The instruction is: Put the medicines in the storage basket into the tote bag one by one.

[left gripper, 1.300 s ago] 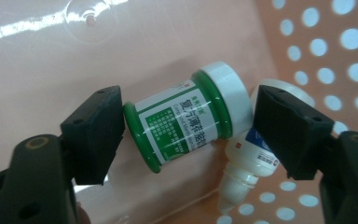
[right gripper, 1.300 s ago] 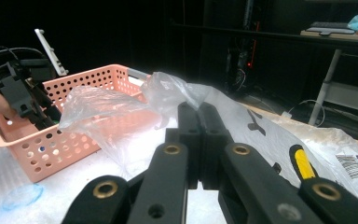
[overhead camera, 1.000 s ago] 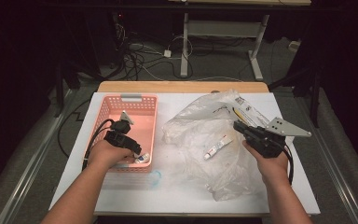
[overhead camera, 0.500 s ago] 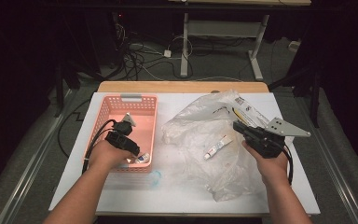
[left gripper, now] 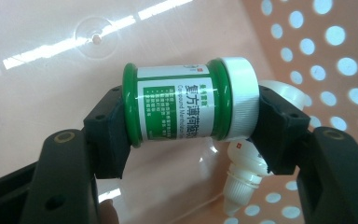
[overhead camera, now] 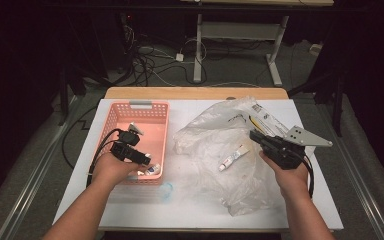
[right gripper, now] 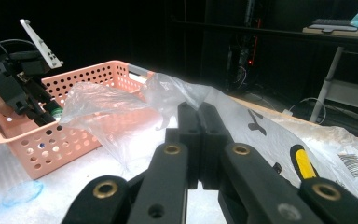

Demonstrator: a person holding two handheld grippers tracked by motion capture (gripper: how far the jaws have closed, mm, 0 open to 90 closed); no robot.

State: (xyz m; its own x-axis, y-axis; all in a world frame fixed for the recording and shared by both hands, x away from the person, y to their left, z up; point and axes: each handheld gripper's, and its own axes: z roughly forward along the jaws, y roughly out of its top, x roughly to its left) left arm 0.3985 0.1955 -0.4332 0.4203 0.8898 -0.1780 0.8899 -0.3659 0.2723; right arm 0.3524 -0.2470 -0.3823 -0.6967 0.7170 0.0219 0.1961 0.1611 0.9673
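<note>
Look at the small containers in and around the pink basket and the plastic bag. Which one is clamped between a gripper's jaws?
The green jar with the white cap, held across the left gripper. The white dropper bottle lies loose in the pink basket; the tube rests on the plastic bag.

bright lit table, dark surroundings, glare streaks on basket floor point(left gripper: 51, 42).

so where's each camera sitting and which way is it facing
high view: above the person's side of the table, looking forward and down; both forearms, left claw and right claw show.
left gripper view: rides the left claw, looking along its jaws into the pink basket; they are shut on a green jar.
right gripper view: rides the right claw, jaws shut, looking across the plastic bag toward the basket.
shared: the right gripper view also catches the left claw and basket.
</note>
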